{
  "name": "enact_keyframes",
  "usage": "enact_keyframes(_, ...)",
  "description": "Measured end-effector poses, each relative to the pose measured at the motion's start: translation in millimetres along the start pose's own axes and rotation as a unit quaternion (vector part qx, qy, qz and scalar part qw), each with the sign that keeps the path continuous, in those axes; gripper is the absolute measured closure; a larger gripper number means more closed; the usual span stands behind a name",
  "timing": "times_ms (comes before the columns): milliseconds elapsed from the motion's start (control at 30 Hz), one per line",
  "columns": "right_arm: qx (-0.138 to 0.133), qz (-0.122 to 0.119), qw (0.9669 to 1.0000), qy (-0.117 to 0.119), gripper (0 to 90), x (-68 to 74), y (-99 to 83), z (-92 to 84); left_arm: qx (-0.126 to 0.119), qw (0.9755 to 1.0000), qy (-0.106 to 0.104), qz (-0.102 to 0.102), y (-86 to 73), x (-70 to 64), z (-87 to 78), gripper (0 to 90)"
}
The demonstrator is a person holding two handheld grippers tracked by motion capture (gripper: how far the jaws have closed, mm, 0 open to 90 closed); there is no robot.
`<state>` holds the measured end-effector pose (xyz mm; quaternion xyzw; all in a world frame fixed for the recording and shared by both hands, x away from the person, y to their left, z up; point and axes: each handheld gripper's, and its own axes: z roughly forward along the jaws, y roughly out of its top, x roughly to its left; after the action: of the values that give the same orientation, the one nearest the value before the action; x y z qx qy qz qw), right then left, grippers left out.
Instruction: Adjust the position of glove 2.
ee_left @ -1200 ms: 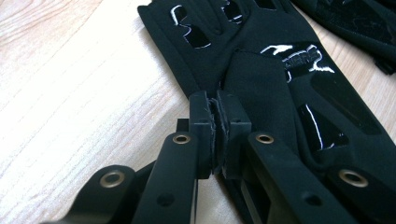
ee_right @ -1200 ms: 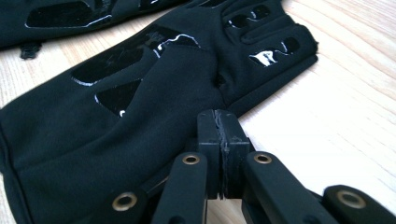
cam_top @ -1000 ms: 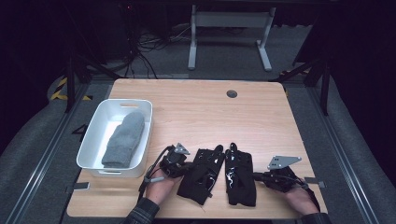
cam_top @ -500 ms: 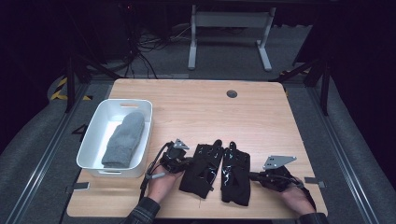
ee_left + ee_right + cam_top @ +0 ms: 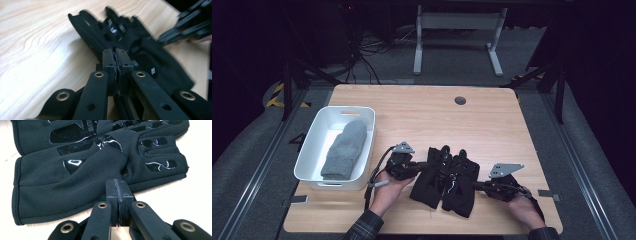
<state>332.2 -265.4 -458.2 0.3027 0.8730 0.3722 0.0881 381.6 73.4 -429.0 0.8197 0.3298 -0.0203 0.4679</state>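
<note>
Gloves between both closed grippers' fingers

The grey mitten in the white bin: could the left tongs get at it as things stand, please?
Probably yes: the grey mitten lies uncovered in the open-topped white bin, just beside the left tongs, which are shut at the black gloves.

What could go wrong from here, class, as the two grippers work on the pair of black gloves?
The shut left gripper touches the left glove edge; pushing may bunch it. The gloves overlap, so moving one could drag the right glove. The right gripper, also shut, sits near the table front edge.
</note>
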Motion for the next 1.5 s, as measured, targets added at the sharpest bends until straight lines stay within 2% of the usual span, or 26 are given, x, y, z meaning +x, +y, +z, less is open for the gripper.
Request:
enact_keyframes(67, 0.000, -0.002, 1.0000, 0.001, 90.0, -0.4, 2.4, 3.0, -0.008, 0.9999, -0.015, -0.004, 4.3, -1.2, -0.2, 87.8)
enact_keyframes(300, -0.003, -0.003, 1.0000, 0.003, 90.0, -1.9, 10.4, 12.0, -0.023, 0.9990, -0.036, 0.009, 16.4, -9.2, 1.4, 87.9)
enact_keyframes(567, -0.008, -0.009, 0.9998, 0.014, 90.0, -1.0, 22.8, 27.0, -0.026, 0.9985, -0.043, 0.020, 27.7, -14.9, 9.8, 87.9)
enact_keyframes(700, -0.004, -0.013, 0.9998, 0.016, 90.0, 0.7, 27.8, 33.5, -0.020, 0.9983, -0.050, 0.020, 27.6, -16.7, 18.7, 87.9)
enact_keyframes(833, -0.003, -0.019, 0.9997, 0.018, 90.0, 2.6, 33.0, 39.3, -0.010, 0.9984, -0.047, 0.030, 28.9, -19.5, 27.5, 87.9)
enact_keyframes(1033, -0.005, -0.022, 0.9996, 0.018, 90.0, 3.7, 37.5, 45.3, -0.004, 0.9983, -0.050, 0.029, 28.5, -21.6, 38.9, 88.0)
enact_keyframes(1167, -0.006, -0.024, 0.9995, 0.018, 90.0, 4.2, 37.8, 44.8, 0.007, 0.9976, -0.056, 0.040, 26.8, -25.1, 45.4, 87.3)
enact_keyframes(1267, -0.012, -0.021, 0.9996, 0.013, 90.0, 1.9, 37.3, 40.6, -0.001, 0.9971, -0.062, 0.044, 26.9, -26.0, 44.7, 85.8)
enact_keyframes(1367, -0.018, -0.011, 0.9998, 0.000, 89.4, -4.7, 34.7, 32.6, -0.001, 0.9971, -0.057, 0.049, 26.9, -27.1, 41.0, 86.9)
enact_keyframes(1500, -0.029, 0.005, 0.9993, -0.025, 76.4, -17.1, 30.1, 20.6, 0.014, 0.9967, -0.054, 0.058, 25.3, -28.0, 41.1, 89.7)
